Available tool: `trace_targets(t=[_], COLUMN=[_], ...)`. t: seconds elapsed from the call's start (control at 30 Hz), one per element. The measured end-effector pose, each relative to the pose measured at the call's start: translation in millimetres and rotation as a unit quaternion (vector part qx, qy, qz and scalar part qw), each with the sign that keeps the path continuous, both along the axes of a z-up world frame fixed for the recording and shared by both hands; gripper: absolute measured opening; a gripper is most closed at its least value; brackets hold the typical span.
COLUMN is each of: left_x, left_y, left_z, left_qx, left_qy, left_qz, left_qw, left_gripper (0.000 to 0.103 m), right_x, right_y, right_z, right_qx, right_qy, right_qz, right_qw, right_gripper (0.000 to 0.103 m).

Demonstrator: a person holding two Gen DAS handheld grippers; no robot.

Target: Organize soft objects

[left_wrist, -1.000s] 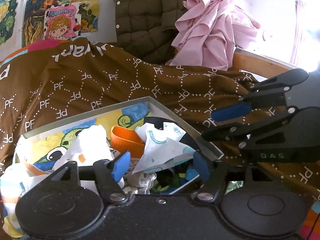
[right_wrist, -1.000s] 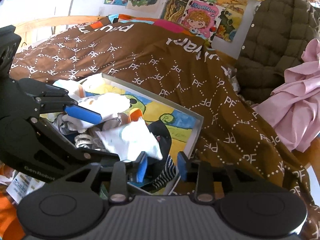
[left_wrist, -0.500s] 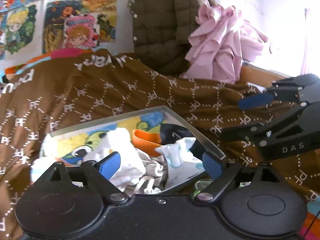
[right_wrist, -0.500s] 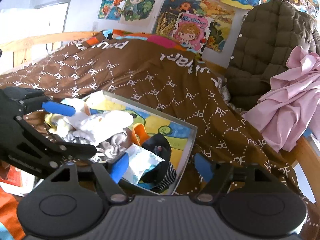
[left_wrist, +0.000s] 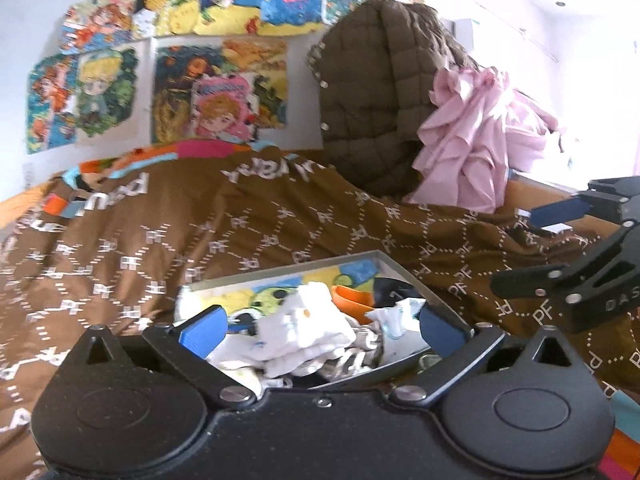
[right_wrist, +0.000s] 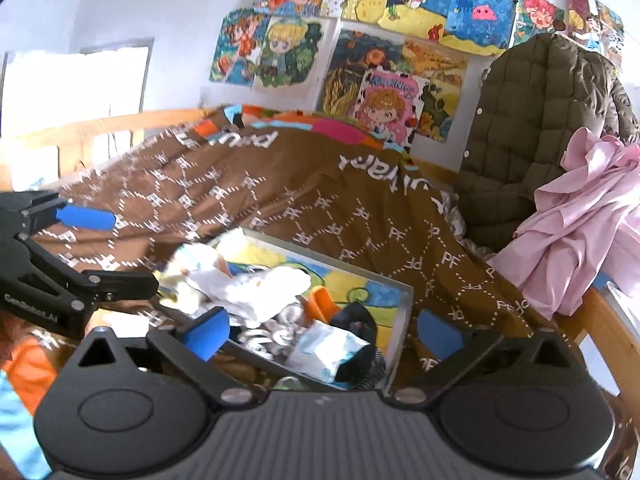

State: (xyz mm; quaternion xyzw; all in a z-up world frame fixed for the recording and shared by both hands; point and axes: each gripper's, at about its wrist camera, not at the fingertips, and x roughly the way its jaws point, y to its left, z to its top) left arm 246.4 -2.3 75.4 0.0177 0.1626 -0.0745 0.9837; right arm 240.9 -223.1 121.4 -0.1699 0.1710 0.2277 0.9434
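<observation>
On the brown bedspread (left_wrist: 248,236) sits the shallow tray (right_wrist: 404,304) heaped with soft items (left_wrist: 308,332), at twelve o'clock just ahead of both tools. Left gripper (left_wrist: 324,326) and right gripper (right_wrist: 324,326) both gape wide and empty, level, pointing forward. Neither looks clearly nearer; the tray's long axis runs ten to four in the right view.
</observation>
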Motion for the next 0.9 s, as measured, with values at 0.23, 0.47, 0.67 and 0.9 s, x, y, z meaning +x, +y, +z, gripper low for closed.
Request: trace_targets(t=[0.23,0.47,0.67,0.9], left_x=[-49.9,-92.3,-115.1,-132.0], left_y=[13.4,11.1,5.2,3.3], left_z=[7.7,3.3,-1.9,-12.1], left_qx=[-0.010,-0.010,-0.025,-0.054], left_qy=[-0.004,0.000,0.008,0.022], left_qz=[0.041,0.063,0.080,0.094], left_qw=[0.9991,0.9980,0.9965,0.9938], left_gripper=[0.102,0.102,0.102,0.102], right_x=[-40.9,-82.8,-112.2,-133.9], right_y=[0.1,-2.6,-6.4,-14.8], right_z=[2.0,-4.6,-15.4,-24.5], right_qx=[0.042,0.071,0.083,0.110], right_qy=[0.003,-0.008,-0.016,-0.018], right_qz=[0.006,-0.004,-0.018,-0.045], right_qw=[0.999,0.997,0.996,0.993], right_gripper=[0.103,0.103,0.103,0.103])
